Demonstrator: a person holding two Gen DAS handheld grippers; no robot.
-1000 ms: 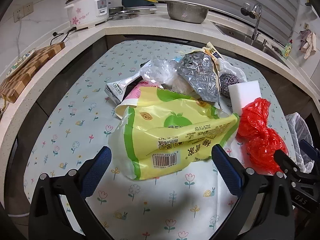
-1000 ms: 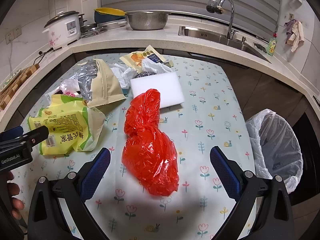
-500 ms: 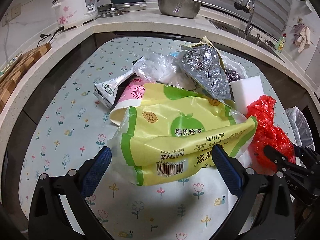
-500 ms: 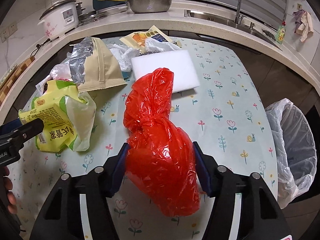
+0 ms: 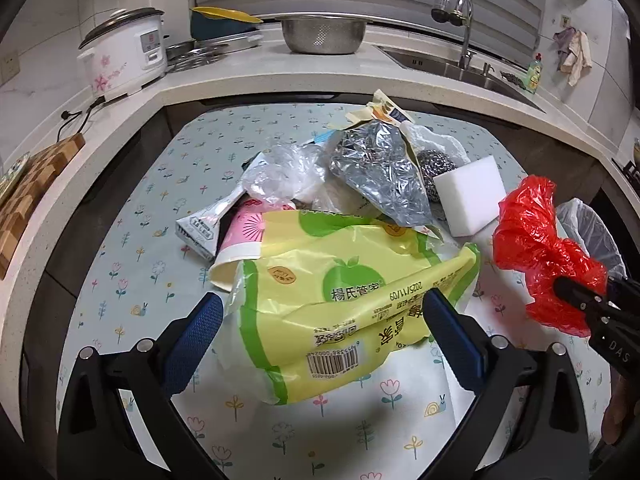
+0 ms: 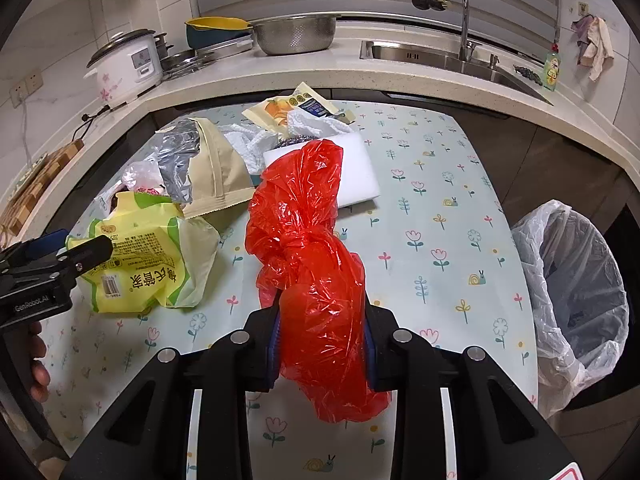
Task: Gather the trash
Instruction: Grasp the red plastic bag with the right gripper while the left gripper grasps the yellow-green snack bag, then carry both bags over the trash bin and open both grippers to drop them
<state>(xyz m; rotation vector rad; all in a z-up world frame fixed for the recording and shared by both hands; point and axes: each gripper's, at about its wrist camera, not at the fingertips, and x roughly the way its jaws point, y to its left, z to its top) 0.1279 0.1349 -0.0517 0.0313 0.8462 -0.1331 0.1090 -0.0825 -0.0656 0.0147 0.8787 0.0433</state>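
A crumpled red plastic bag (image 6: 312,264) sits between the blue pads of my right gripper (image 6: 322,320). The jaws are closing and the pads press its sides. From the left wrist view the red bag (image 5: 532,240) hangs from the right gripper (image 5: 572,292) at the right edge. My left gripper (image 5: 320,320) stands open, with a yellow-green snack package (image 5: 352,300) between its wide-spread fingers and no pad visibly pressing it. The package (image 6: 148,256) lies on the flowered table (image 6: 440,184).
A bin with a white liner (image 6: 572,288) stands off the table's right edge. Behind the package lie a silver foil bag (image 5: 380,172), a pink paper cup (image 5: 244,236), clear plastic, a steel scourer and a white foam block (image 6: 360,176). The kitchen counter wraps around the back.
The right jaws have gone from wide open beside the red bag to closed against its sides. The left gripper rolled slightly, still around the yellow-green package.
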